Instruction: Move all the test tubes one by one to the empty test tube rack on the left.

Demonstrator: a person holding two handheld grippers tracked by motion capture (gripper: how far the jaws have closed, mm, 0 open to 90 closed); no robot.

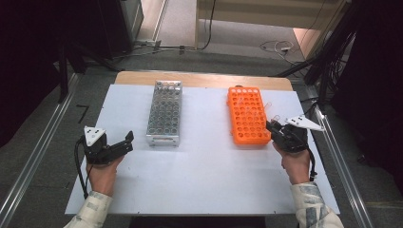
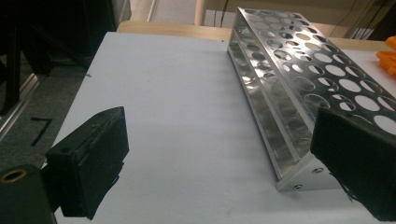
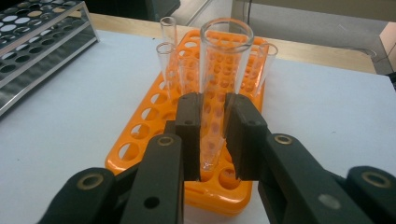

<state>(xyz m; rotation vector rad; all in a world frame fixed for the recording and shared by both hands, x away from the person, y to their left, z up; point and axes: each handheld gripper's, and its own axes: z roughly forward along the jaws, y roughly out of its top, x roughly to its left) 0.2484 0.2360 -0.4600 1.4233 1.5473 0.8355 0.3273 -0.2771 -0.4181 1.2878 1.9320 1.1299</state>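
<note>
An orange tube rack [image 1: 247,116] lies on the right part of the white table [image 1: 204,166], and a metal tube rack [image 1: 165,113] lies left of the middle. My right gripper [image 1: 272,126] hovers at the orange rack's near right corner. Seen from the right gripper view, the right gripper [image 3: 214,121] is shut on a clear test tube [image 3: 224,60], held upright above the orange rack [image 3: 154,140]. Several other clear tubes [image 3: 166,63] stand in its far holes. My left gripper [image 1: 128,142] is open on the table, left of the metal rack [image 2: 299,93], with nothing between the left gripper [image 2: 219,140] jaws.
The table's wooden far edge [image 1: 204,78] shows behind both racks. Metal rails [image 1: 38,152] run along the floor on either side of the table, and cables [image 1: 278,47] lie on the floor beyond it. Bare white surface spreads between the racks and in front of them.
</note>
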